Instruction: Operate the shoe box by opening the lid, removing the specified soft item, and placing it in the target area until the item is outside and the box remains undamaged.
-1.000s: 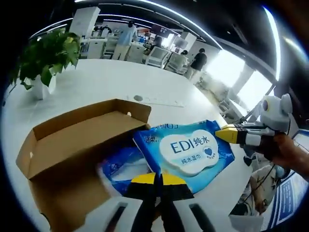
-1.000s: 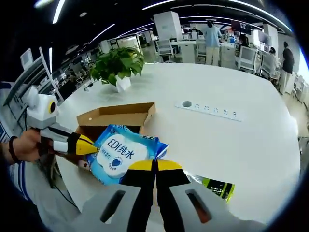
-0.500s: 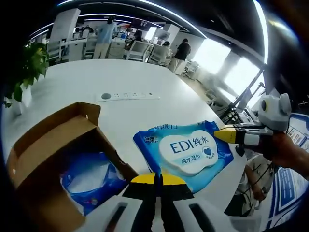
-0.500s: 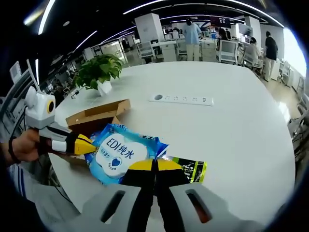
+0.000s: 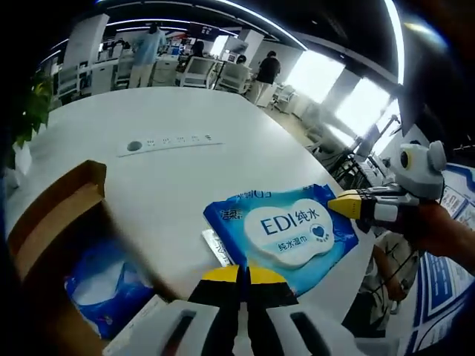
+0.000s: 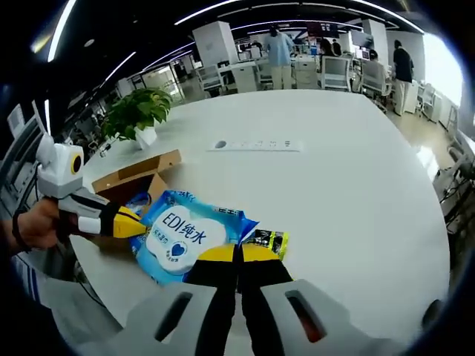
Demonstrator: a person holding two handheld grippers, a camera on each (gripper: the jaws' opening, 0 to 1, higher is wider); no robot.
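Above the white counter (image 6: 356, 163), both my jaws are clamped on the wipes pack (image 5: 286, 230), beside the open shoe box (image 6: 137, 174).

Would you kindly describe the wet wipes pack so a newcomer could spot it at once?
On the big white table, look just right of the open cardboard box. The wet wipes pack is held there between both grippers, left gripper and right gripper. It alone is blue with a white "EDI" label.
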